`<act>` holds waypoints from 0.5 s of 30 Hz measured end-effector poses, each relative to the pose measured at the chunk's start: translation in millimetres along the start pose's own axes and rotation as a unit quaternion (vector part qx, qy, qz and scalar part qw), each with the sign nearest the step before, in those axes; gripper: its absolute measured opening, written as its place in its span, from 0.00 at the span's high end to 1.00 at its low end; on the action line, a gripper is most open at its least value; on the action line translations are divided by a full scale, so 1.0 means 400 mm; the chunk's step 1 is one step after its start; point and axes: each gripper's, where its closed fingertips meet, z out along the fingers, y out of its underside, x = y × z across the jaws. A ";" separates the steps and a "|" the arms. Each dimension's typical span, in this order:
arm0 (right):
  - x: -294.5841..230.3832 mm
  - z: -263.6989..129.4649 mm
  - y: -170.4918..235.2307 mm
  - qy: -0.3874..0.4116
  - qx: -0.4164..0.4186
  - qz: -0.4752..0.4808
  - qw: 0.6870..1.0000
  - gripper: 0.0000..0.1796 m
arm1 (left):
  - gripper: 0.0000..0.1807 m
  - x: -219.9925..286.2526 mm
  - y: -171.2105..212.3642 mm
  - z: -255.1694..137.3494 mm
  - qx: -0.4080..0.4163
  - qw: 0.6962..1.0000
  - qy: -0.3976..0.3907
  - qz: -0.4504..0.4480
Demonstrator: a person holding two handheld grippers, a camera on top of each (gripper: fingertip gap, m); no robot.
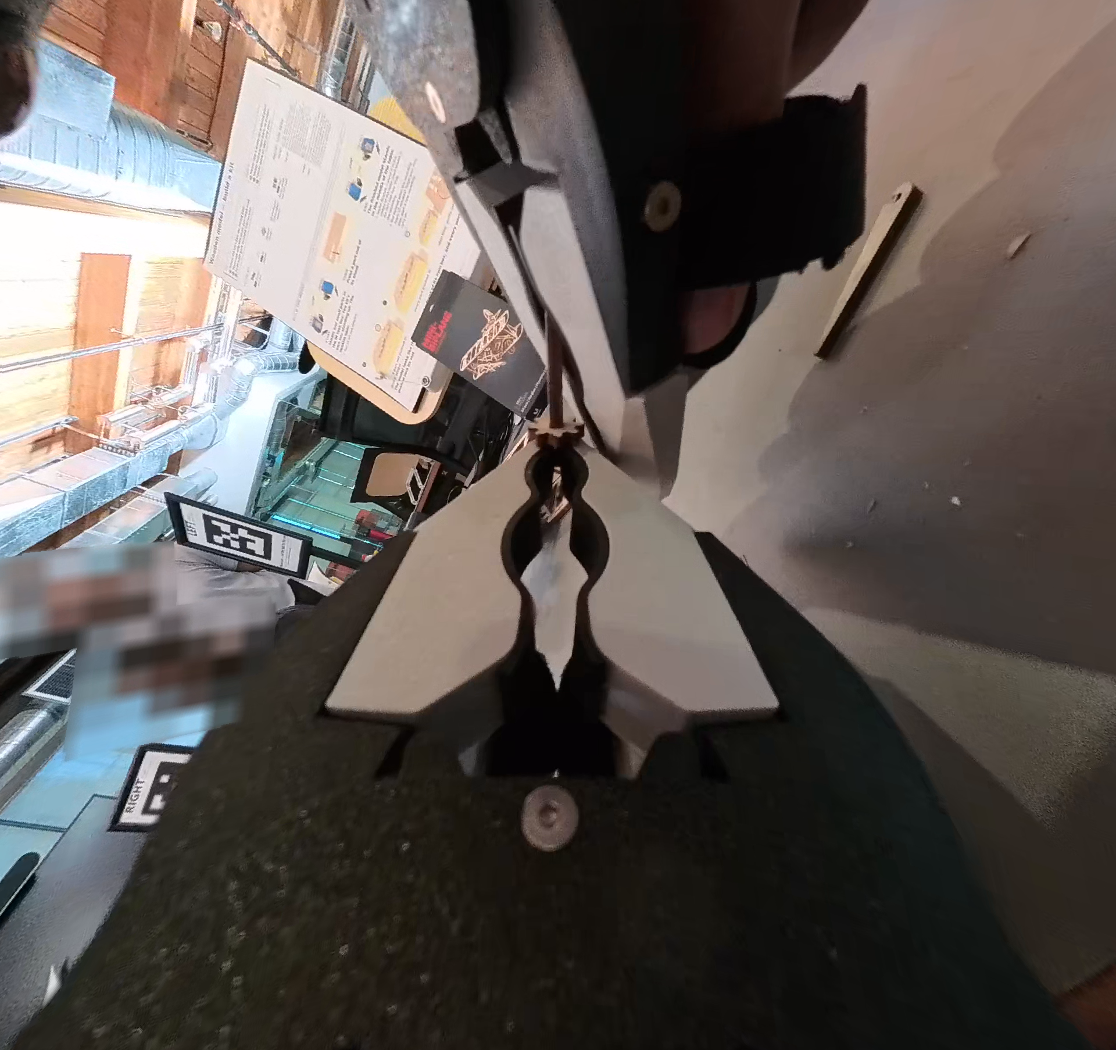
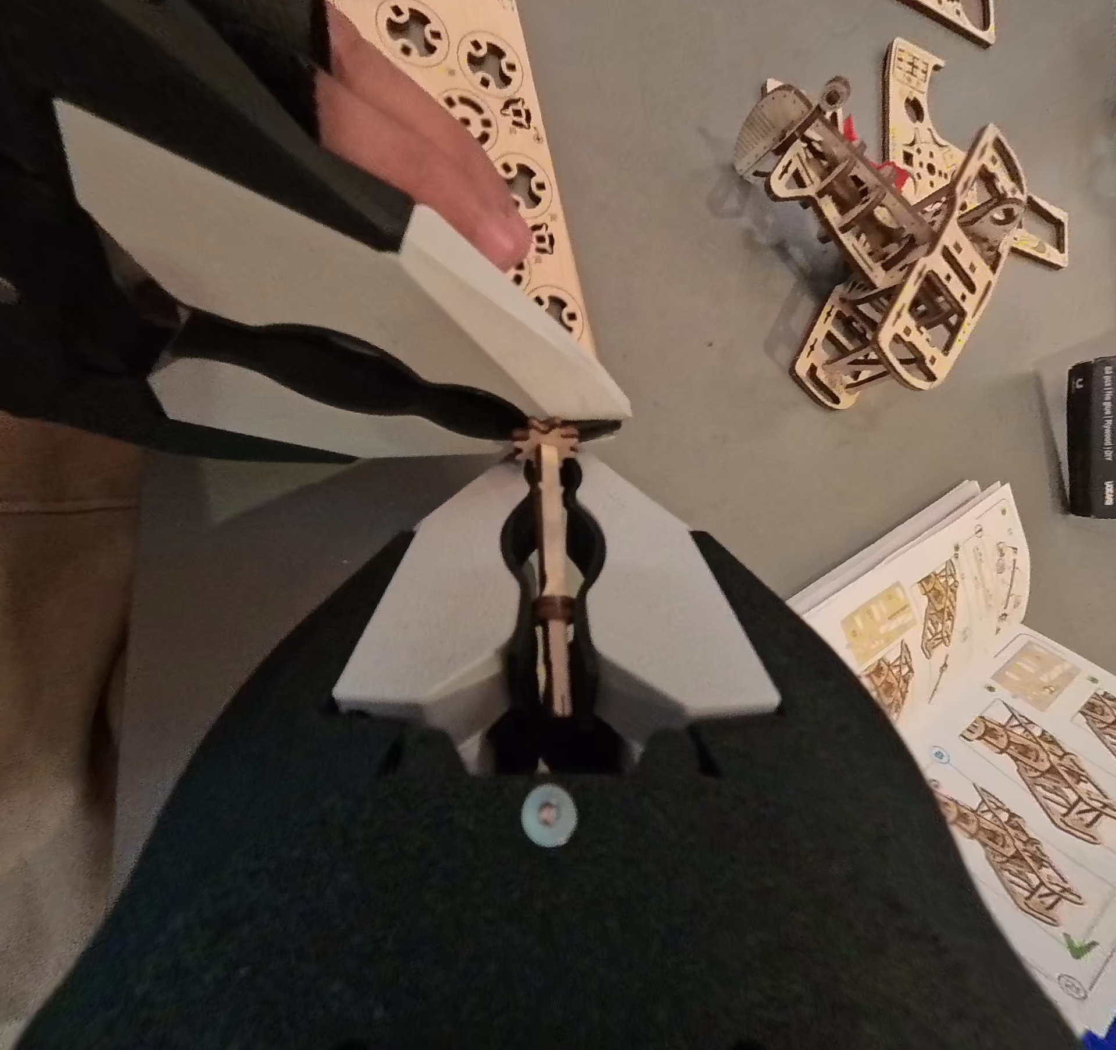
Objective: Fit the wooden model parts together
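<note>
Two grippers met tip to tip over a small wooden gear.

Left wrist view: the left gripper (image 1: 554, 447) is seen clamped on the small wooden gear (image 1: 555, 432), met by the right gripper (image 1: 567, 411) from above. Right wrist view: a wooden stick (image 2: 554, 562) is held between the right gripper's (image 2: 552, 465) closed jaws, its tip at the gear; a part-built wooden plane (image 2: 900, 223) lies on the grey table (image 2: 664, 175).

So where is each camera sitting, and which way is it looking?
Left wrist view: sits on the left tool, looking along its fingers, tilted toward the room and the instruction sheet; a fingertip shows.
Right wrist view: sits on the right tool, looking down at the grey table, the wooden plane model and the booklet; a hand shows.
Both share the small gear on the wooden stick.
</note>
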 end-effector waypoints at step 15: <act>0.018 -0.095 -0.103 -0.001 0.196 0.085 0.977 0.98 | 1.00 -0.049 0.029 -0.003 0.012 0.992 0.005 -0.126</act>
